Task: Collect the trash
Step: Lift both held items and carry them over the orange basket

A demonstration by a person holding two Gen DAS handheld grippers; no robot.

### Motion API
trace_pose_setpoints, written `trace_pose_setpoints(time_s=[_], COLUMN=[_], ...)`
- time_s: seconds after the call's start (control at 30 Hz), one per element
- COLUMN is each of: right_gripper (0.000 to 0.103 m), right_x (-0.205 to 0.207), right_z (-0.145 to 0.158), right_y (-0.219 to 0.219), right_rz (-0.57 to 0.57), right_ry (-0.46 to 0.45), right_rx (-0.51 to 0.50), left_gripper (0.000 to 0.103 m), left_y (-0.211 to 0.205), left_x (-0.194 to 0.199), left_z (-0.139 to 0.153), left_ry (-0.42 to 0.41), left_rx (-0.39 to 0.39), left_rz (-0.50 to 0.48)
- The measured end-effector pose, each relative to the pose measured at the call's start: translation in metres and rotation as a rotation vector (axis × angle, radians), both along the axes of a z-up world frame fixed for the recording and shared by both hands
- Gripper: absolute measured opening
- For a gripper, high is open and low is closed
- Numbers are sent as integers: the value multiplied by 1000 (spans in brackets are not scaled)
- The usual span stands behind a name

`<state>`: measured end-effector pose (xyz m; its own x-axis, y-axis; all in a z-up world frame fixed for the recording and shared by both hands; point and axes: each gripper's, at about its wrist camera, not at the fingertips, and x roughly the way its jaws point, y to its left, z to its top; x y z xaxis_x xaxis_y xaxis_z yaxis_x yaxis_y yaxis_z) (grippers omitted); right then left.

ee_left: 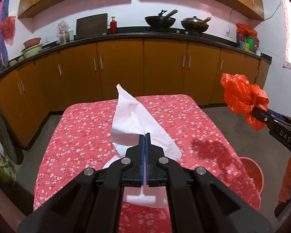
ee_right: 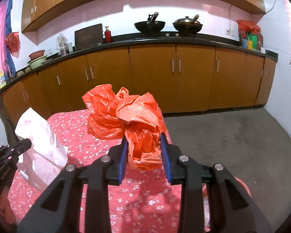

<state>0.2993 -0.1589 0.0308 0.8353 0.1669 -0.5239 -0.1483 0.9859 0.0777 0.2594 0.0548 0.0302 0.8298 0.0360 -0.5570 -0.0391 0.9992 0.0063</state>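
Both pieces up off the pink floral tabletop [ee_left: 83, 128]: left gripper [ee_left: 145, 136] clamped on thin white paper tissue [ee_left: 130, 114], right gripper [ee_right: 144, 145] pinching crumpled orange plastic bag [ee_right: 124, 112]; carrying stage, probably next to red basket [ee_left: 252, 172] beside tabletop

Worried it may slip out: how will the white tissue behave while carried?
The white tissue looks floppy and very light, draping either side of the shut left gripper. Pinched at one fold only, it would probably flutter and could tear if snagged.

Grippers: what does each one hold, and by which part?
Left gripper pinches white tissue near its lower edge; right gripper clamps crumpled orange plastic bag at its bunched lower end.
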Motion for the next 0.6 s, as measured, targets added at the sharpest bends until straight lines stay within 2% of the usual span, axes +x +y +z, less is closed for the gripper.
trace_pose_setpoints(time_s=[0.33, 0.6], right_gripper=[32, 32], right_x=[-18, -30], right_z=[18, 21], right_y=[-61, -119], right_rz=[-85, -169], right_ry=[-37, -43], right_rx=[7, 22], left_gripper=[1, 1], left_y=[-53, -119], left_x=[-1, -3], left_z=[11, 15], left_ry=[-8, -16], left_rx=[-1, 23], left_rz=[-81, -193])
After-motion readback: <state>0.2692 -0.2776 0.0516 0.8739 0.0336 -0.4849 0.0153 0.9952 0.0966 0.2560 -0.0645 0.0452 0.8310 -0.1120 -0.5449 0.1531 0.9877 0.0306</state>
